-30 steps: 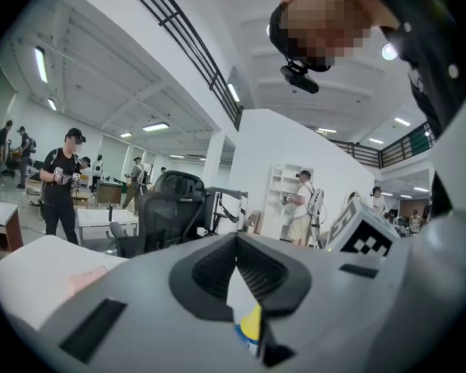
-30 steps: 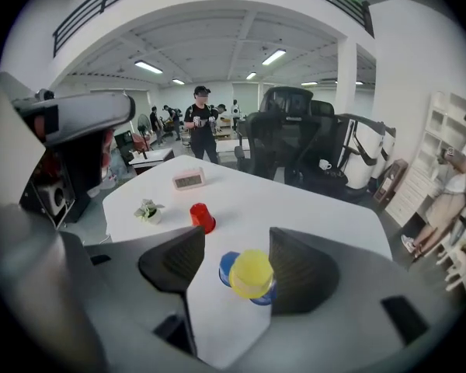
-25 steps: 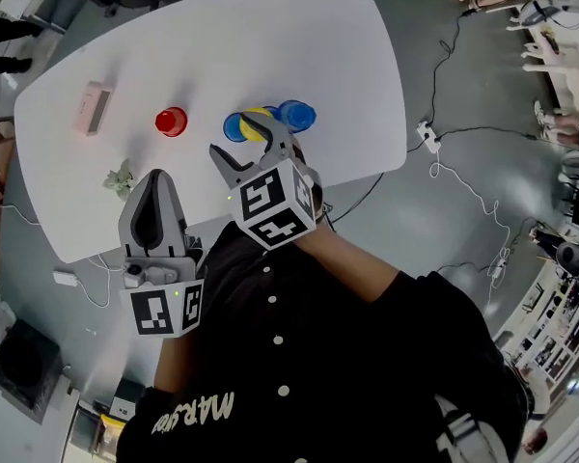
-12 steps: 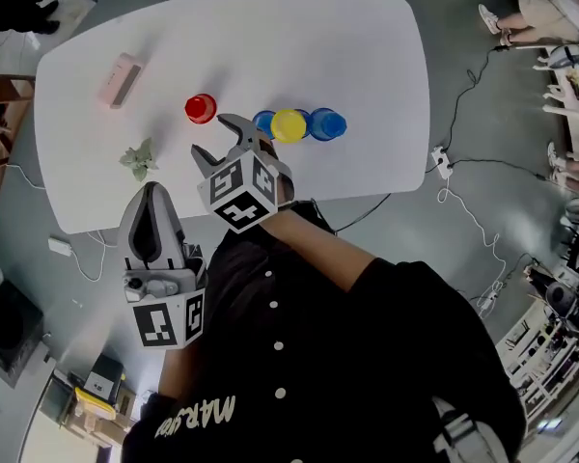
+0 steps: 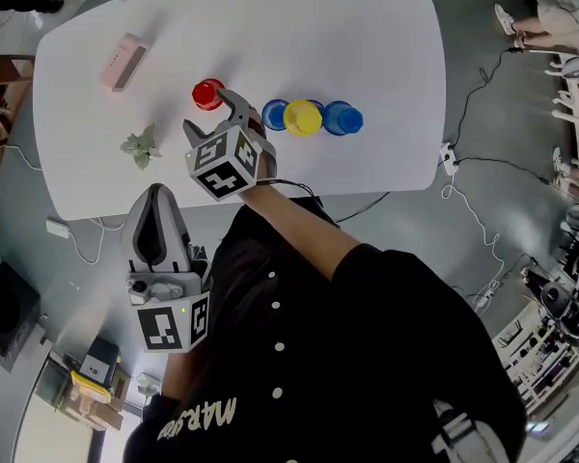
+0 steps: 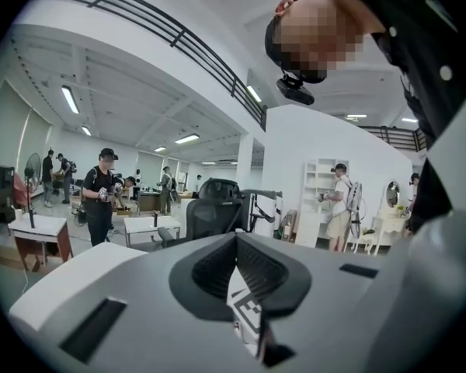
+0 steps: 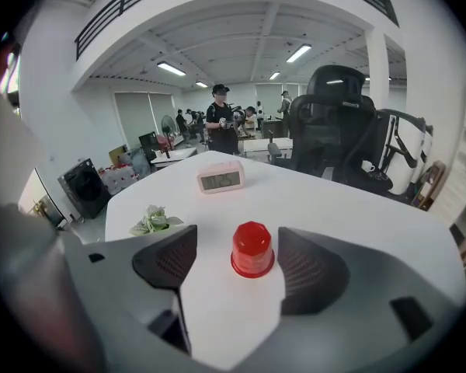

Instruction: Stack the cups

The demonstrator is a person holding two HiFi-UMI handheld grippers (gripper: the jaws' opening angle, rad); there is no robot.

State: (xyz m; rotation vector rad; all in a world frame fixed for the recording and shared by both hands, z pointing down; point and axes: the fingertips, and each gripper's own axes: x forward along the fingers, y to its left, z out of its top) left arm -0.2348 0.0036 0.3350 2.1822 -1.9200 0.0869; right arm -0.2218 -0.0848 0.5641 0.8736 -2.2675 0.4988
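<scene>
A red cup (image 5: pixel 208 94) stands upside down on the white table (image 5: pixel 367 37). My right gripper (image 5: pixel 212 114) reaches over the near edge and straddles it. In the right gripper view the red cup (image 7: pixel 252 249) sits between the two dark pads (image 7: pixel 167 259) with a gap on each side. The right gripper (image 7: pixel 238 231) is open and its jaws have just been opening. To the right stand a blue cup (image 5: pixel 275 115), a yellow cup (image 5: pixel 302 117) and another blue cup (image 5: pixel 343 119) in a row. My left gripper (image 5: pixel 152 222) hangs off the table by the person's body, its tips together (image 6: pixel 235 235).
A pink clock (image 5: pixel 122 62) lies at the table's far left, a small green sprig (image 5: pixel 140 147) near the left front edge. An office chair (image 7: pixel 349 123) stands behind the table. Cables and a power strip (image 5: pixel 449 157) lie on the floor to the right.
My right gripper has travelled left and down from the blue and yellow cups to the red cup, which now sits between its jaws. The left gripper has barely shifted.
</scene>
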